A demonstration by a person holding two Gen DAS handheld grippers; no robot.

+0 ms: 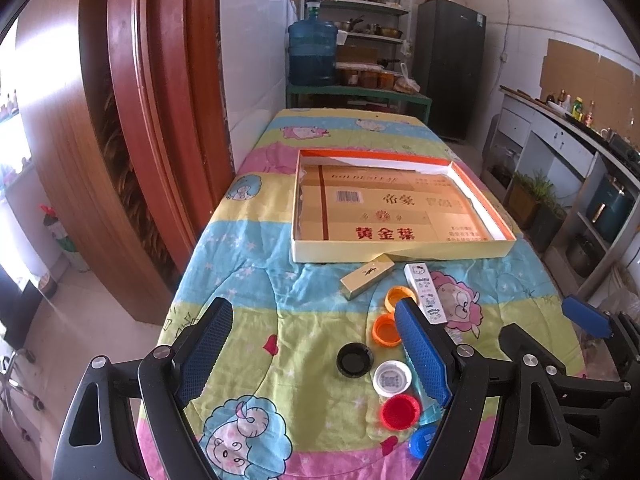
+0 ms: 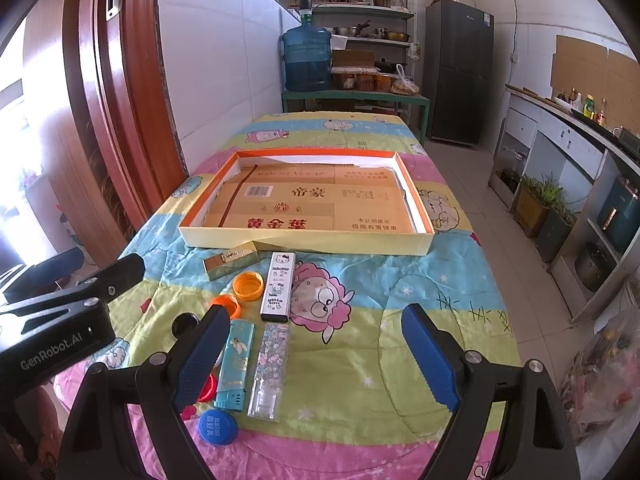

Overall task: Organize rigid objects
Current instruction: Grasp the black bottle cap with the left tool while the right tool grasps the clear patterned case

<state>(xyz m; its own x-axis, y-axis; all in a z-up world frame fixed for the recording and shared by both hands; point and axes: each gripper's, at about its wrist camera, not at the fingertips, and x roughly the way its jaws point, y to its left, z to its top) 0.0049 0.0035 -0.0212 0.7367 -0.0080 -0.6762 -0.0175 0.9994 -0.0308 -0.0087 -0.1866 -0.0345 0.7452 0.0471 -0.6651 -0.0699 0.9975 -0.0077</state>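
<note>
Blue-padded left claw point(image 1: 316, 344) gapes wide, empty, over the bench point(image 1: 248, 280) | your right claw point(image 2: 316, 348) likewise spread, holding nothing | caps and lighters lie before the tray point(image 2: 304, 242)

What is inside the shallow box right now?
Only a printed cardboard liner lies inside the shallow box. No lighters or caps are in it; whatever is beneath the liner is covered.
</note>
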